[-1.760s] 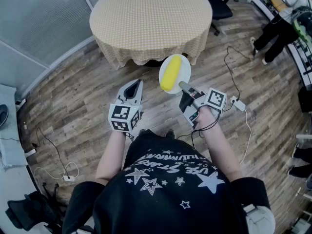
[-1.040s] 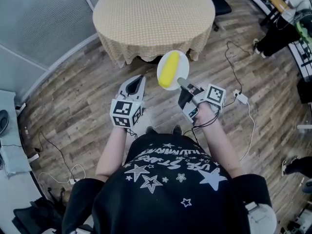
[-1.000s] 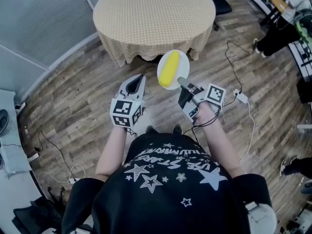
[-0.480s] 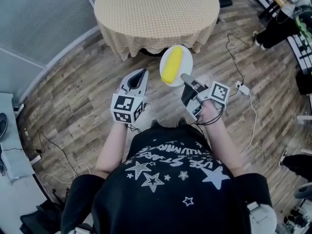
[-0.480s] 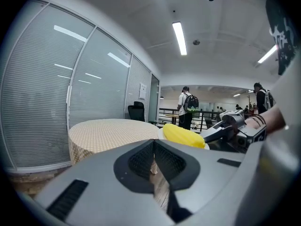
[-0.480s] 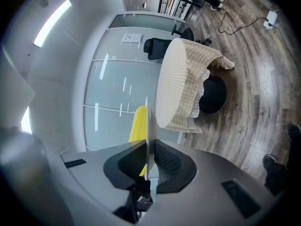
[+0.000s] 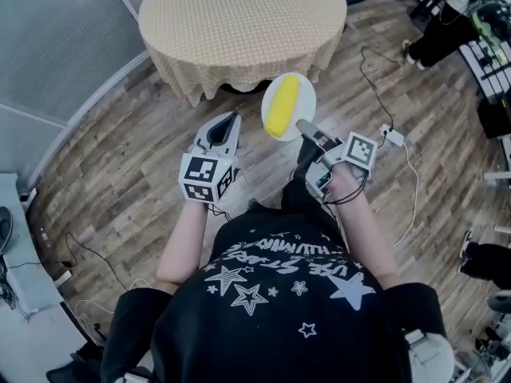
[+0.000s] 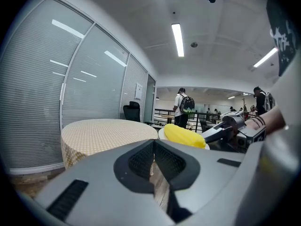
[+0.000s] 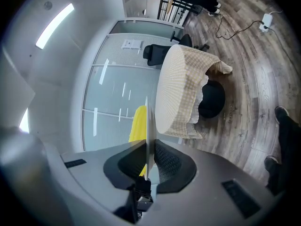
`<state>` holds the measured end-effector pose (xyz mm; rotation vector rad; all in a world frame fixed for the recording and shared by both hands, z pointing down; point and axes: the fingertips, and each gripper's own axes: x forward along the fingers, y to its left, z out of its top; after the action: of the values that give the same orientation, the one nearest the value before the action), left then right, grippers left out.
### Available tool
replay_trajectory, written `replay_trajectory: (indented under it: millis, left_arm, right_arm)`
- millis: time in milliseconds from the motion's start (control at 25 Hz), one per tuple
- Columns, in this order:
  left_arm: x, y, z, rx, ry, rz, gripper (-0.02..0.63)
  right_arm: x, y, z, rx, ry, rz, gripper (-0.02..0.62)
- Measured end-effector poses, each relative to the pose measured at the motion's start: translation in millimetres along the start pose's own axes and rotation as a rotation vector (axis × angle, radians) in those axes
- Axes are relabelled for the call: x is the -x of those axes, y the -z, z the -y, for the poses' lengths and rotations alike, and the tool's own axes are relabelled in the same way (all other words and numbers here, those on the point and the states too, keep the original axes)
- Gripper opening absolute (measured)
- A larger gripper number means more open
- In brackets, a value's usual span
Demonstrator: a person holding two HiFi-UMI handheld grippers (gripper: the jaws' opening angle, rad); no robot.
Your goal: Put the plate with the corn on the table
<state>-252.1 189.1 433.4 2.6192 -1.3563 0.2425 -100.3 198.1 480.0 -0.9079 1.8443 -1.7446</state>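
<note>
A white plate (image 7: 302, 100) with a yellow corn cob (image 7: 281, 106) on it hangs in the air just short of the round table (image 7: 239, 22). My right gripper (image 7: 304, 128) is shut on the plate's near rim. Seen along the right gripper's jaws, the plate (image 9: 147, 126) shows edge-on between them, with the corn (image 9: 138, 124) behind it and the table (image 9: 181, 91) beyond. My left gripper (image 7: 223, 126) hovers left of the plate, shut and empty. From the left gripper view the corn (image 8: 184, 135) lies to the right, the table (image 8: 106, 133) to the left.
The table wears a beige checked cloth that hangs to the wooden floor (image 7: 120, 158). Cables and a power strip (image 7: 391, 136) lie on the floor at the right. A black chair (image 9: 157, 53) stands beyond the table. People (image 8: 182, 108) stand far off.
The plate and both grippers have closed in on the table's near edge. The right gripper's hold on the plate has stayed the same, and the left gripper has stayed shut.
</note>
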Motion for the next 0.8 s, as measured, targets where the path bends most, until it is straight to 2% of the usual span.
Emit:
replay_trajectory:
  millis: [240,440,680,800]
  left_arm:
    - [-18.7,-0.2,12.2,-0.012,-0.046,-0.010,0.008]
    - [-16.5,5.4,16.5,-0.025,-0.083,-0.007,0.008]
    - [-45.5,5.8,-3.2,0.001,-0.114,-0.016,0.008]
    - [-80.9,-5.5,-14.1,0.024,-0.127,-0.026,0.008]
  right_arm:
    - [1.7,-30.6,12.0,-0.004,-0.029,-0.023,0.046]
    - [-0.3,-33.9,22.8,0.016,-0.050,-0.052,0.046]
    - [-26.0,-56.1,28.4,0.018,-0.043,-0.092,0.046]
    - [-42.2,-91.4,25.7,0.014,-0.030,-0.105,0.046]
